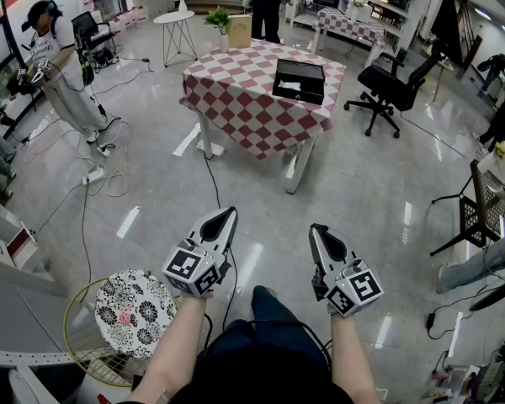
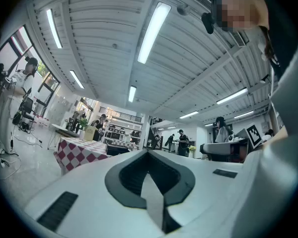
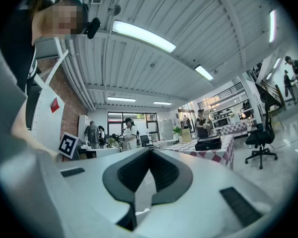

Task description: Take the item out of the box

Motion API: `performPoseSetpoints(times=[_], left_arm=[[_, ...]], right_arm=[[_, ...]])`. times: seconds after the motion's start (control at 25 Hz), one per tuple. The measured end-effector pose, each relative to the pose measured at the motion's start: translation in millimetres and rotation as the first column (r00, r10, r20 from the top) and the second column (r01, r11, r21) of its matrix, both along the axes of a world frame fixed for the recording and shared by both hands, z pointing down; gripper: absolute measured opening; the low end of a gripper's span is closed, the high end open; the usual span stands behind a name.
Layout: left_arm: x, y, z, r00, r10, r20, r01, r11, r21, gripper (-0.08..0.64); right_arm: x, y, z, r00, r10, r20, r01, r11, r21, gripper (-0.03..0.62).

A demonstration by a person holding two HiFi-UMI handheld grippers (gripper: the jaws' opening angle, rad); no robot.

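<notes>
Head view: I see the box (image 1: pixel 299 81) lying open on the checked table (image 1: pixel 236 108), a white item (image 1: pixel 289 86) inside, well ahead of me. Left gripper (image 1: pixel 227 215) and right gripper (image 1: pixel 318 231) hover over the floor (image 1: pixel 362 183), fingers together on both, gripping nothing.

Gloss underfoot, cloth on the table, plastic in the hands.
The pale grey polished floor (image 1: pixel 362 183) is glossy and mirrors the ceiling lights. The red-and-white checked tablecloth (image 1: pixel 244 99) looks like matt woven cloth, and the shallow black rectangular box (image 1: pixel 299 97) on it has a dull, dark finish. The white smooth-plastic left gripper (image 1: pixel 230 212) and white smooth-plastic right gripper (image 1: pixel 316 228) have a satin sheen, with dark, finely ribbed pads (image 2: pixel 127 177) inside. The white ribbed metal ceiling (image 3: pixel 154 78) is matt.
</notes>
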State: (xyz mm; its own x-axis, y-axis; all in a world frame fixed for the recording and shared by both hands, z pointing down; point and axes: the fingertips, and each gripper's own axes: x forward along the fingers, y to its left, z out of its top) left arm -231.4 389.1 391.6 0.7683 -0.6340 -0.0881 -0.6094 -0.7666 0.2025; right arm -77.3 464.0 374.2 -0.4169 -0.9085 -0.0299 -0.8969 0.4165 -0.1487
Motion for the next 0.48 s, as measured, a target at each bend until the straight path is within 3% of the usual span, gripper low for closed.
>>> performPoseSetpoints(times=[0.48], left_arm=[[1.7,-51.7,16.8,1.0,-0.031,0.005,0.031,0.999,-0.035,0.003]], right_arm=[[15.8,-49.9,15.7,1.0,0.025,0.003,-0.025,0.999,-0.03,0.002]])
